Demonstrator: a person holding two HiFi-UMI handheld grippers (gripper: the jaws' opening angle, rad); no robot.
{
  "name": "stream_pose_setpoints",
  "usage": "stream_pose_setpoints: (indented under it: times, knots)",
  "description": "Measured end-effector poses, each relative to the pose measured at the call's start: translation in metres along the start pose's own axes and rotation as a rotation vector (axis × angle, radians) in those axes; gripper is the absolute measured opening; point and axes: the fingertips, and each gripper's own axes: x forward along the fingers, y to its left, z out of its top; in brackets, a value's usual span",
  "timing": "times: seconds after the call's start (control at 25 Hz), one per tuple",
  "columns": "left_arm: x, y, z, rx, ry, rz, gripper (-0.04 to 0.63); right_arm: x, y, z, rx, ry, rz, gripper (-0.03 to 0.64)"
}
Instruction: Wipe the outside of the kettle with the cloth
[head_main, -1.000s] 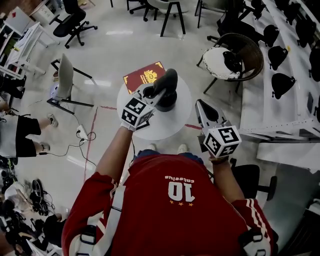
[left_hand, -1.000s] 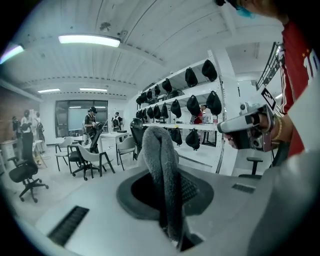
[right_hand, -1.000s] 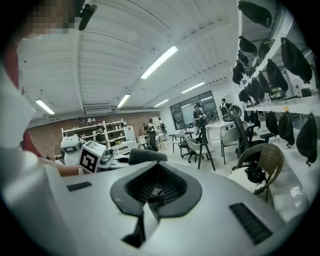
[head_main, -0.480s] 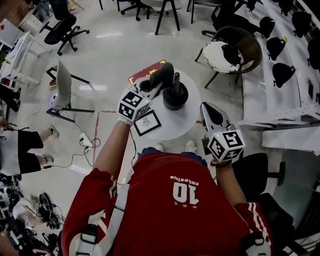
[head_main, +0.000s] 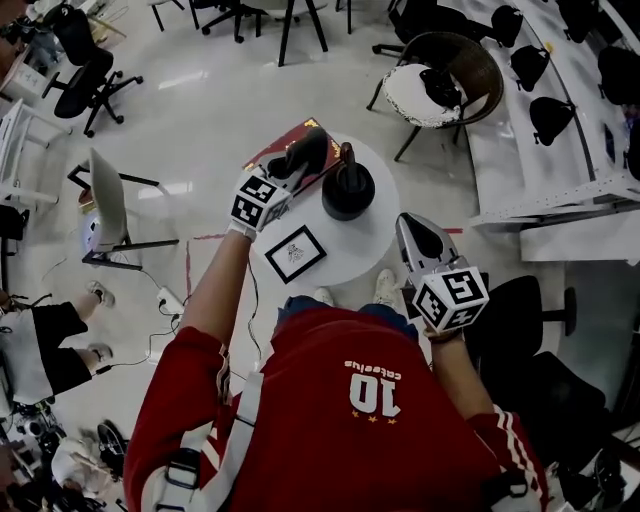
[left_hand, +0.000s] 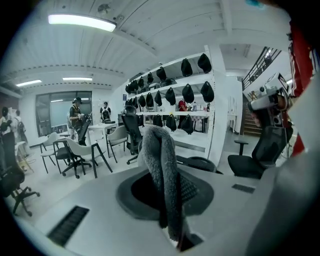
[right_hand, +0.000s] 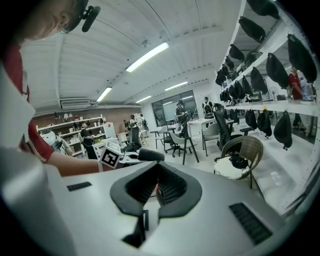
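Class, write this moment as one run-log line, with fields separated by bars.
left tongs: shut on cloth, beside kettle | right tongs: shut, empty, at table edge | kettle: upright on table

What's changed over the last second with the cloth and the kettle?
The left gripper, gripping the grey fluffy cloth, moved left off the black kettle, toward the red book. The kettle on the round white table and the shut, empty right gripper beside it stayed put.
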Motion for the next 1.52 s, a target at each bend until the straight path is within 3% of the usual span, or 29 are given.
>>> stream_pose_setpoints:
  times: [0.44,0.76,1.08,1.28,1.52]
  knots:
    - [0.066,0.002,-0.07,-0.058,0.064,-0.134,0.046,-0.008,-0.012,-0.023,0.006,0.041,-0.105,0.017]
    - [0.093,-0.011,-0.122,-0.047,0.17,-0.239,0.046,-0.014,-0.022,-0.043,0.032,0.079,-0.141,0.017]
    - [0.103,-0.022,-0.146,-0.137,0.194,-0.225,0.046,-0.022,-0.03,-0.051,0.048,0.102,-0.152,0.017]
    - [0.094,-0.029,-0.153,-0.195,0.192,-0.163,0.046,-0.02,-0.023,-0.049,0.02,0.129,-0.108,0.017]
    - [0.084,-0.037,-0.154,-0.208,0.187,-0.085,0.046,-0.014,-0.019,-0.044,-0.012,0.151,-0.034,0.017]
